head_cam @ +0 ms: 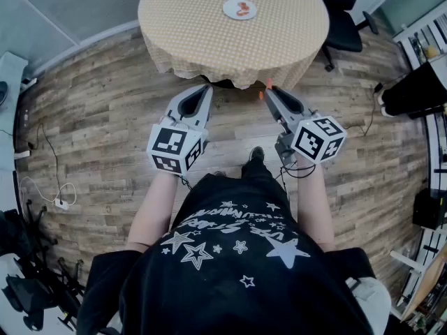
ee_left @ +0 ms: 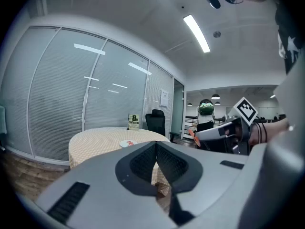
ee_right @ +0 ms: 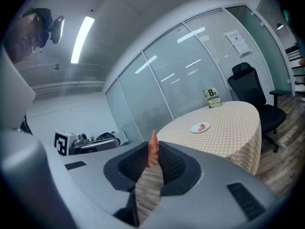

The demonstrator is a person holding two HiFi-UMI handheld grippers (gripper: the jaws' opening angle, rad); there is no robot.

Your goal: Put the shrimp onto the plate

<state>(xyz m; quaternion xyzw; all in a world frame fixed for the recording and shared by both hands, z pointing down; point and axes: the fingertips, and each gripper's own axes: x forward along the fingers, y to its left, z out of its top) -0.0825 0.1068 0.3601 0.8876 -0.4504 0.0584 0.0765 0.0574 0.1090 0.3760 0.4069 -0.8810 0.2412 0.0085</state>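
An orange shrimp (ee_right: 152,149) stands upright between the jaws of my right gripper (ee_right: 152,162), which is shut on it; its tip (head_cam: 269,84) shows in the head view at that gripper (head_cam: 268,91). On the round table (head_cam: 209,33) lies a small white plate (head_cam: 239,9) with another shrimp (head_cam: 243,7) on it. The plate (ee_right: 200,127) is also in the right gripper view and the left gripper view, plate (ee_left: 127,143). My left gripper (head_cam: 207,89) is shut and empty, short of the table's near edge; its jaws (ee_left: 156,163) meet at the tips.
A yellow checked cloth covers the table. A black office chair (head_cam: 343,19) stands at its right. A small sign (ee_right: 211,98) stands on the table's far side. Dark equipment (head_cam: 415,89) and shelves line the right wall; cables (head_cam: 49,187) lie on the wooden floor at left.
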